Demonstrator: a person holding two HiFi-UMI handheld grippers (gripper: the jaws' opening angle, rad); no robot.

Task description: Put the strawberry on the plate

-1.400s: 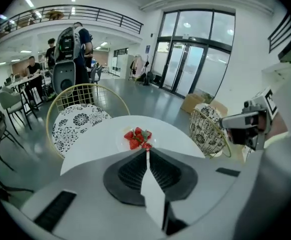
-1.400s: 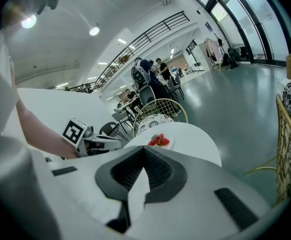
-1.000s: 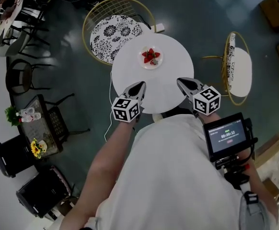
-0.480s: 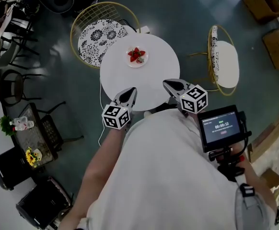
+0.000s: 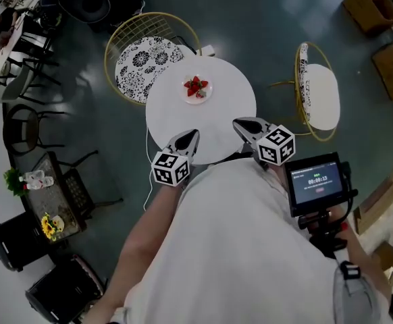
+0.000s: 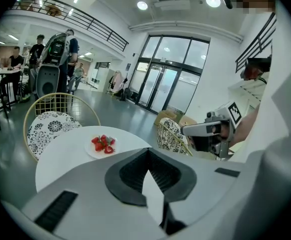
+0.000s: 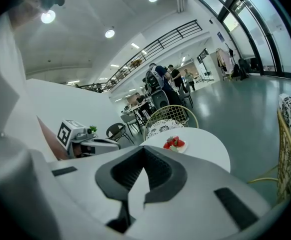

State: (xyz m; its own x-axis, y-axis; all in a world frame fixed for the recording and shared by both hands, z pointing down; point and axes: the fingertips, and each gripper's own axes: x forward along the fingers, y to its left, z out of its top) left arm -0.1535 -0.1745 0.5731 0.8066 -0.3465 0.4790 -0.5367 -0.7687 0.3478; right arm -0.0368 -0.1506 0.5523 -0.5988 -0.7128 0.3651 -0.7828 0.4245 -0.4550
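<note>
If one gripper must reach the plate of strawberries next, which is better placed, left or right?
Probably the left. In the head view the plate lies almost straight ahead of the left gripper; the right gripper stands off to the side and would reach diagonally. Both are shut and empty.

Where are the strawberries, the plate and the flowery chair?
strawberries (image 5: 195, 84), head view, middle of the red pile.
plate (image 5: 208, 88), head view, bare white rim.
flowery chair (image 5: 140, 58), head view, patterned seat cushion.

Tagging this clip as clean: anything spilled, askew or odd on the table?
Nothing stands out. The strawberries sit on the plate on the round white table, nothing spilled. The left gripper and right gripper are shut, empty, by its near edge.
</note>
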